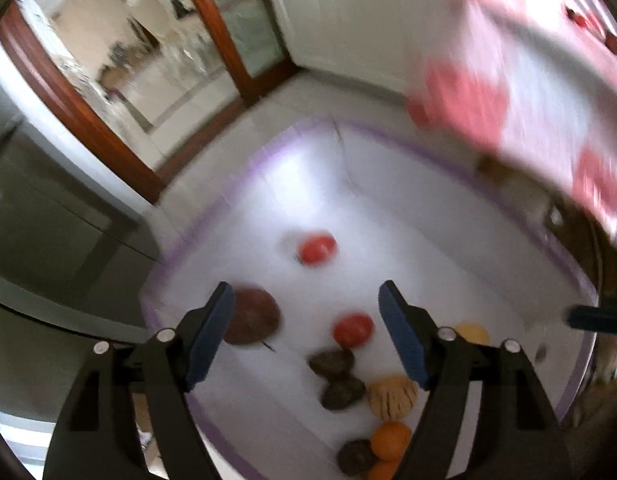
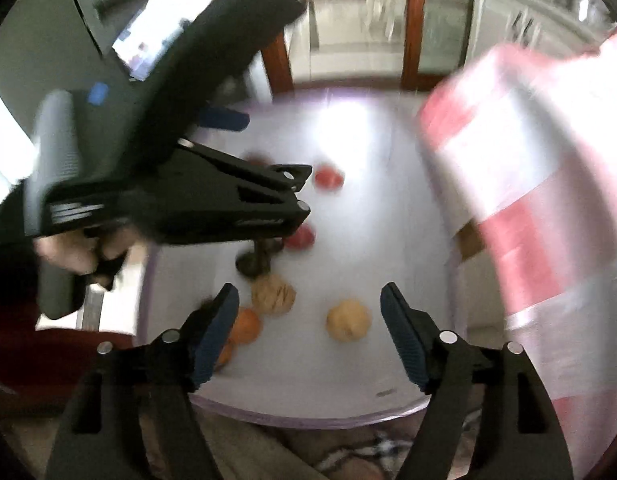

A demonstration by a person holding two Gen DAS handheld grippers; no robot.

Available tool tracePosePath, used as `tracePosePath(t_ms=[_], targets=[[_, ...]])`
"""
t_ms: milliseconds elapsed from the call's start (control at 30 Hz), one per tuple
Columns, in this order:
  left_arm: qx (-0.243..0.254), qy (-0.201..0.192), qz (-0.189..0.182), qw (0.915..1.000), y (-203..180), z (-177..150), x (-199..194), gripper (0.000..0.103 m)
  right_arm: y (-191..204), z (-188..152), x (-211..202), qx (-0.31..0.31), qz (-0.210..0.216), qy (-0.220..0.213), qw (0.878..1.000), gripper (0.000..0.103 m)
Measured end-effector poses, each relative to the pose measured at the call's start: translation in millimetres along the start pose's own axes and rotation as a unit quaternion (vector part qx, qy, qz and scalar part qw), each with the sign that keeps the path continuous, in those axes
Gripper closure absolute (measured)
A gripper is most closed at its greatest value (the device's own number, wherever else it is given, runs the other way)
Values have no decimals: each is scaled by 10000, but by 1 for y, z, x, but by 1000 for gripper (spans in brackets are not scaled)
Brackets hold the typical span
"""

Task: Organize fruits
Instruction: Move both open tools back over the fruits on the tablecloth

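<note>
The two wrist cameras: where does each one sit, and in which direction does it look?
Left wrist view: on the left claw, looking steeply down at the white table; its open fingers frame a red fruit; the right claw's tip enters at the right edge.
Right wrist view: on the right claw, open, looking down; the left claw's body and the hand holding it show at left.
Shared: table, fruits, pink-and-white bag.
</note>
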State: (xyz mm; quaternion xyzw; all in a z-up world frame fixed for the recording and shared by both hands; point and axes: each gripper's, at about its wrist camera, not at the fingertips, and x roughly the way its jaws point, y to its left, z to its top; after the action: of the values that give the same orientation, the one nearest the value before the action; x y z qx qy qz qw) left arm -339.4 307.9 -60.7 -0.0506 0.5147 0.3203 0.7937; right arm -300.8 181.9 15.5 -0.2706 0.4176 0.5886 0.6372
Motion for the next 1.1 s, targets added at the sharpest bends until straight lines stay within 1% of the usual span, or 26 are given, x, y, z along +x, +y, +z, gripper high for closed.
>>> tracePosePath(t_ms=[33,67,100,133,167,233,267,300,367,400,433,467,500,533,600,633,667,700,767,867,900,933,967,1000,1033,1100], targets=[[-75,-189,169,9996,0,14,-12,11,-5,3,-17,53,-12,-218,9997,27],[-140,-357,272,9989,-1,26,-22,6,-10,4,-29,96,-39,-387,9992,25],[-205,-553,328,9977,-1,37,-32,6,-17,6,-46,168,-94,-638,9978,23],[-268,-778,288,9962,-6,51,-45,5,-28,6,-68,304,-179,-938,9950,20],[-313,-1033,115,9941,-15,68,-62,3,-38,4,-84,435,-257,-1142,9922,17],[-332,-1346,-203,9901,-33,88,-83,2,-64,-3,-119,776,-492,-1546,9837,16],[-327,-1567,-479,9859,-50,102,-97,2,-80,-9,-137,1000,-669,-1716,9778,16],[-287,-1688,-696,9828,-63,112,-105,2,-90,-14,-148,1160,-803,-1798,9735,16],[-101,-1869,-1216,9748,-98,133,-118,2,-125,-31,-176,1670,-1179,-1967,9589,16],[29,-1975,-1482,9690,-123,145,-123,2,-147,-43,-191,1994,-1359,-2063,9483,16],[134,-2033,-1657,9649,-142,153,-125,2,-166,-54,-203,2264,-1479,-2122,9391,16],[248,-2074,-1811,9610,-161,161,-125,2,-180,-62,-210,2478,-1565,-2151,9316,16],[379,-2116,-1962,9567,-182,170,-125,2,-204,-77,-222,2852,-1700,-2178,9178,16],[513,-2140,-2139,9517,-208,180,-123,2,-220,-87,-229,3104,-1791,-2185,9077,16],[633,-2080,-2406,9460,-250,197,-119,2,-256,-111,-244,3661,-1985,-2205,8820,16],[646,-2044,-2576,9422,-272,207,-116,2,-277,-127,-253,3928,-2135,-2235,8661,16],[653,-2027,-2700,9390,-292,214,-115,2,-291,-135,-255,4078,-2261,-2222,8563,16],[681,-1978,-2799,9370,-314,224,-110,2,-312,-146,-261,4291,-2469,-2148,8419,16],[648,-1835,-2895,9372,-340,236,-99,2,-337,-163,-265,4494,-2672,-2092,8264,16],[458,-1729,-3017,9365,-363,250,-83,2,-378,-182,-268,4777,-2941,-2042,8022,16],[374,-1670,-3066,9363,-366,254,-78,2,-389,-183,-265,4837,-2987,-2040,7970,16],[227,-1515,-3187,9354,-368,261,-70,2,-403,-186,-266,4903,-3051,-2043,7904,16],[89,-1461,-3298,9326,-368,264,-68,2,-419,-188,-265,4960,-3108,-2023,7852,16],[-113,-1461,-3443,9273,-366,267,-65,2,-437,-188,-263,5034,-3151,-1974,7800,16],[-214,-1457,-3501,9251,-365,268,-63,2,-448,-188,-262,5090,-3157,-1955,7766,16],[-337,-1388,-3559,9236,-365,268,-58,2,-475,-183,-259,5179,-3165,-1960,7702,16]])
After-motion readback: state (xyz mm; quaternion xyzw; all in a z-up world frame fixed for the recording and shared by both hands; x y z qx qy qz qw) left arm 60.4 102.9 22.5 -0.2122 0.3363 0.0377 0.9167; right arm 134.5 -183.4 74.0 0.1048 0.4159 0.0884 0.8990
